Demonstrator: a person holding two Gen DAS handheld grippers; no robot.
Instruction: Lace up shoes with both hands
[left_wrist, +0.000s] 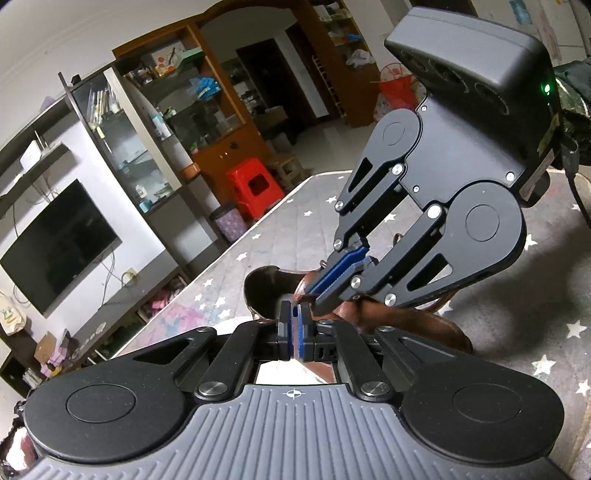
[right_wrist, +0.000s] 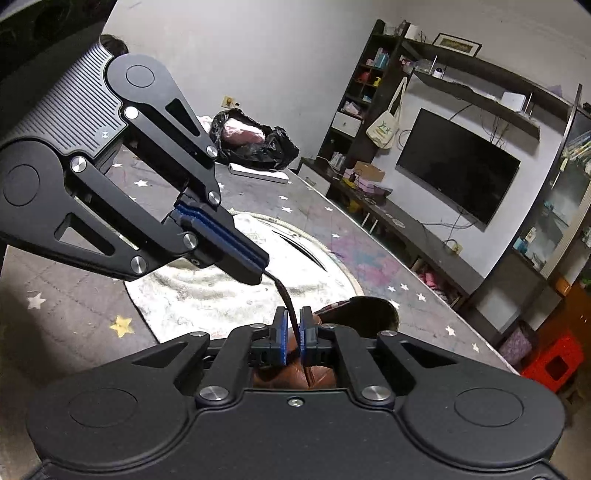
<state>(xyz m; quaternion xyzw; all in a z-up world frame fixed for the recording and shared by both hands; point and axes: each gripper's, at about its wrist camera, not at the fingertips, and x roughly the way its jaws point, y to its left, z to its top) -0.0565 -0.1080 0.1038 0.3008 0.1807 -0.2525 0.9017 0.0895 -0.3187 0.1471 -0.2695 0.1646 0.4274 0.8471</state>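
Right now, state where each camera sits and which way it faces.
Left wrist: on the left gripper, facing forward and down at the brown shoe on the star-patterned mat; own jaws below, right gripper at upper right.
Right wrist: on the right gripper, facing the same shoe from the other side; own jaws around the dark lace, left gripper at upper left.
Shared: both grippers, shoe, television, red stool.

Brown shoe (right_wrist: 373, 312), dark brown lace (right_wrist: 286, 295), grey star-patterned mat (left_wrist: 295, 229), red stool (left_wrist: 255, 188), blue-padded fingers (right_wrist: 282, 338)
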